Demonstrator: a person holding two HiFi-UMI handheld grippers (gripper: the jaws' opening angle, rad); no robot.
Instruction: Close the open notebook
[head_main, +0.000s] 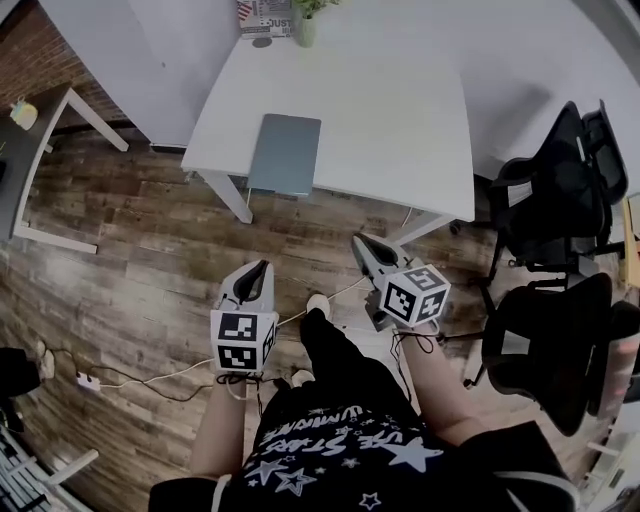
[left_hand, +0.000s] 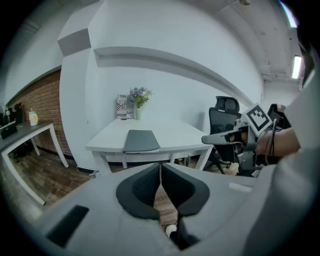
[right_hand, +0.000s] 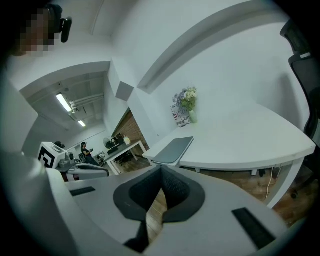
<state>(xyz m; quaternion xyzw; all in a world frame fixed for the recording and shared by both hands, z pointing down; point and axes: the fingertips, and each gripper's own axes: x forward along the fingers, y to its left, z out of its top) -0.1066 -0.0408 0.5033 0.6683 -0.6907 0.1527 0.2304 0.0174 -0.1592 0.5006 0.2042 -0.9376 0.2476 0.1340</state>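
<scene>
While the left tongs (head_main: 264, 266) and right tongs (head_main: 361, 241) are closed empty, the thin grey rectangular notebook (head_main: 285, 153) lies shut on the white counter (head_main: 400, 120). Its long axis runs near to far.

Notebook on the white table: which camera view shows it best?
The head view: it looks down on the notebook, so its whole grey cover shows, lying closed at the table's near edge. The left gripper view shows it low and foreshortened; the right gripper view shows it at a slant.
</scene>
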